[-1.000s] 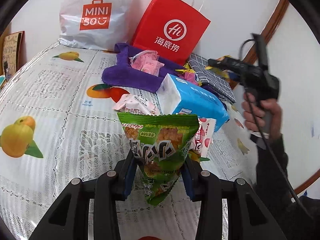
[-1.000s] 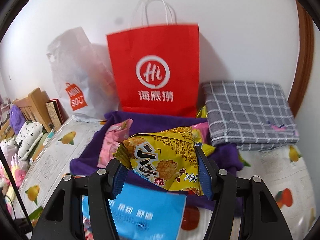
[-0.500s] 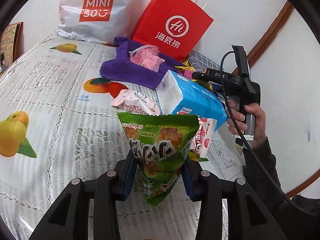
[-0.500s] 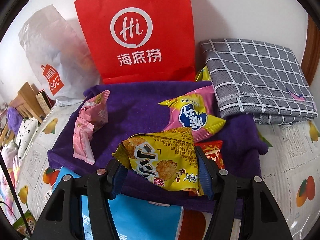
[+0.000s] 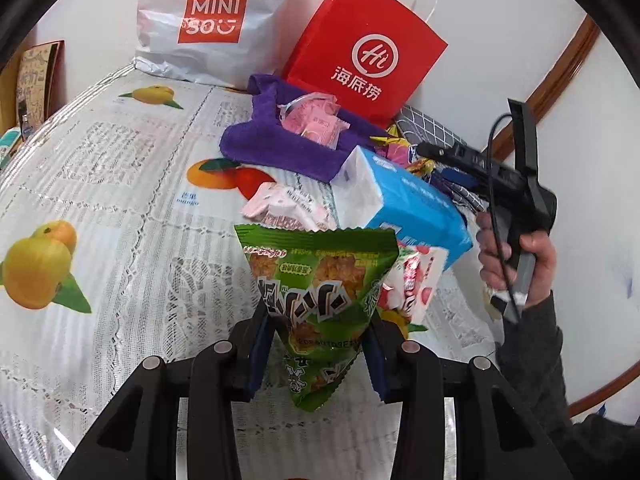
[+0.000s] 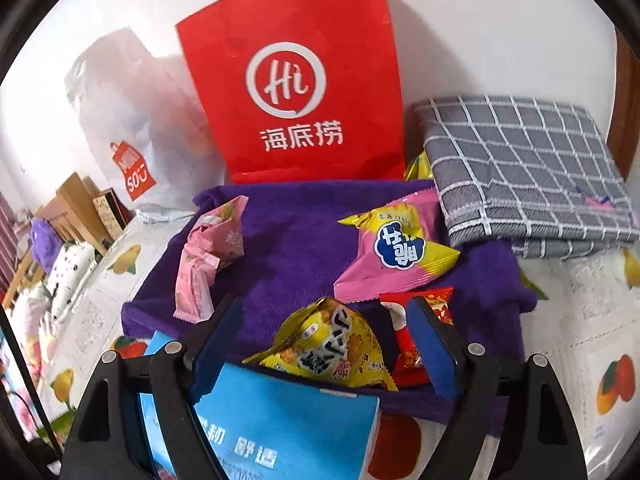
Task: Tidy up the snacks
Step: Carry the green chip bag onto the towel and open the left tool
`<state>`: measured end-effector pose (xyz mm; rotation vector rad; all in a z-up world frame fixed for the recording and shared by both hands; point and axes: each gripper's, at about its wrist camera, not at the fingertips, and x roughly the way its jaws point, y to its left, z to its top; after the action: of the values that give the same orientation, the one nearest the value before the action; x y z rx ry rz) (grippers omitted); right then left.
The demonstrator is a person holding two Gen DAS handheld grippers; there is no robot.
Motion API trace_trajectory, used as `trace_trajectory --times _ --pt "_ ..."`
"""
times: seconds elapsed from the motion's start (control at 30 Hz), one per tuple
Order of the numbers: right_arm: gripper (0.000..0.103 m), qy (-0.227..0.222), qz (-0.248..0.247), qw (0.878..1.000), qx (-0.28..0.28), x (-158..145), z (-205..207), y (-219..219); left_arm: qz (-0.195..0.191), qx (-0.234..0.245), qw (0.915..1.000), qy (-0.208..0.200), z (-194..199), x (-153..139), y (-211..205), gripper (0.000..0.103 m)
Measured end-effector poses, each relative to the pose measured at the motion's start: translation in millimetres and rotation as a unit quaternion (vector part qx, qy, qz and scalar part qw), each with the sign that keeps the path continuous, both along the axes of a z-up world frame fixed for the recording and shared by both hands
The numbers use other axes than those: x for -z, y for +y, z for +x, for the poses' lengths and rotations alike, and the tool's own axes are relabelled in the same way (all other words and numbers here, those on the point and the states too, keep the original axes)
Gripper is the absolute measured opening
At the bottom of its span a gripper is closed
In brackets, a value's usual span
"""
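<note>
My left gripper [image 5: 316,354] is shut on a green snack packet [image 5: 318,300] and holds it above the table. My right gripper [image 6: 324,332] is open over the purple towel [image 6: 296,248]. A yellow snack packet [image 6: 332,350] lies loose on the towel between its spread fingers. A pink-and-yellow packet [image 6: 394,252], a red packet [image 6: 408,356] and pink packets [image 6: 208,256] also lie on the towel. In the left wrist view the right gripper [image 5: 424,150] hovers over the towel [image 5: 276,152].
A blue tissue pack [image 5: 404,204] lies in front of the towel, also in the right wrist view [image 6: 280,428]. Pink packets [image 5: 288,208] lie beside it. A red paper bag [image 6: 296,80], a white Miniso bag [image 5: 212,20] and a grey checked cloth [image 6: 528,168] stand behind.
My right gripper opened and let the yellow packet drop onto the purple towel. My left gripper still holds the green packet, shifted slightly.
</note>
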<state>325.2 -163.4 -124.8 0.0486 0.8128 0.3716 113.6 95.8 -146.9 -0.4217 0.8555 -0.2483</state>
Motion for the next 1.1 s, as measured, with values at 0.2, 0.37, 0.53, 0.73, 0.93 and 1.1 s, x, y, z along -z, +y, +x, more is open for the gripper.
trace_trajectory --times 0.2,0.37,0.53,0.73,0.93,1.1 --pt "0.083 -0.025 0.009 1.000 0.003 -9.9 -18.7 -5.6 0.034 -0.002 0.9992 -0.019 4.6 -28.1 -12.8 0.039" --pt "0.068 -0.020 0.019 1.000 0.009 -11.5 -18.8 -12.2 0.038 -0.008 0.9987 -0.033 25.3 -47.9 -19.2 0.039" --pt "0.045 0.000 0.037 0.999 0.028 -4.9 -11.2 -26.3 0.040 -0.022 0.9981 -0.041 66.7 -65.3 -26.5 0.039" --pt "0.036 0.006 0.045 0.998 0.044 -7.1 -7.6 -40.4 0.074 -0.018 0.9966 -0.031 121.8 -69.0 -44.3 0.039" --pt "0.036 0.007 0.048 0.998 0.042 -14.1 -8.0 -51.1 0.091 -0.006 0.9957 -0.019 169.8 -64.1 -55.8 0.039" --pt "0.036 0.033 0.061 0.997 0.031 -9.1 -4.5 -53.9 0.123 0.004 0.9924 0.011 206.6 -40.1 -71.8 0.039"
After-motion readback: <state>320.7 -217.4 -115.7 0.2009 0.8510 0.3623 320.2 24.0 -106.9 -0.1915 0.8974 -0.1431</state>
